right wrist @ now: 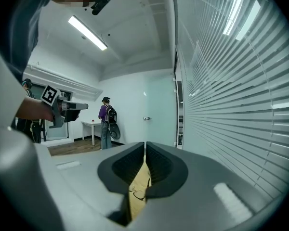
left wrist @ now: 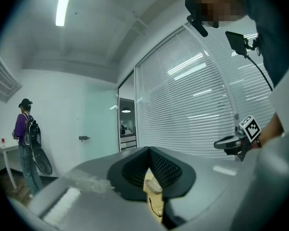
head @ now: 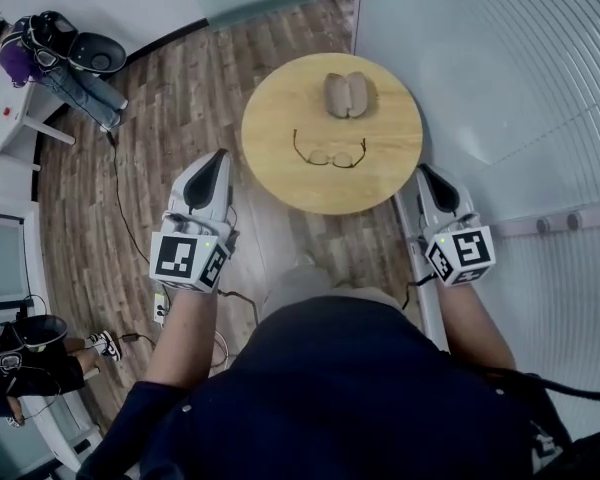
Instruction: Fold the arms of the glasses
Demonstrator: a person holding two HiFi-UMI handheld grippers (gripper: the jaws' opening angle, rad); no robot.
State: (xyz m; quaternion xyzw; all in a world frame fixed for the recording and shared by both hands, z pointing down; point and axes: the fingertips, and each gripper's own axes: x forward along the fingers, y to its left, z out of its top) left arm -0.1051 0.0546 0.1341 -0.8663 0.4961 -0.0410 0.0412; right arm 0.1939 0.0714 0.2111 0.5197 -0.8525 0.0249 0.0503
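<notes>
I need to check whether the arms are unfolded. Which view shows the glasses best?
The head view: the glasses lie whole on the round table, arms spread open. Each gripper view shows only a sliver of them through the gap below its jaws.

Nothing in the room can be read as words, numbers or a brand name. The only printed signs are the black-and-white square markers [head: 189, 258] on the white cube of the left gripper [head: 218, 160], and the matching square markers [head: 461, 252] on the cube of the right gripper [head: 426, 172]. They are blocky patterns, not letters. Any other print is too small to make out.
</notes>
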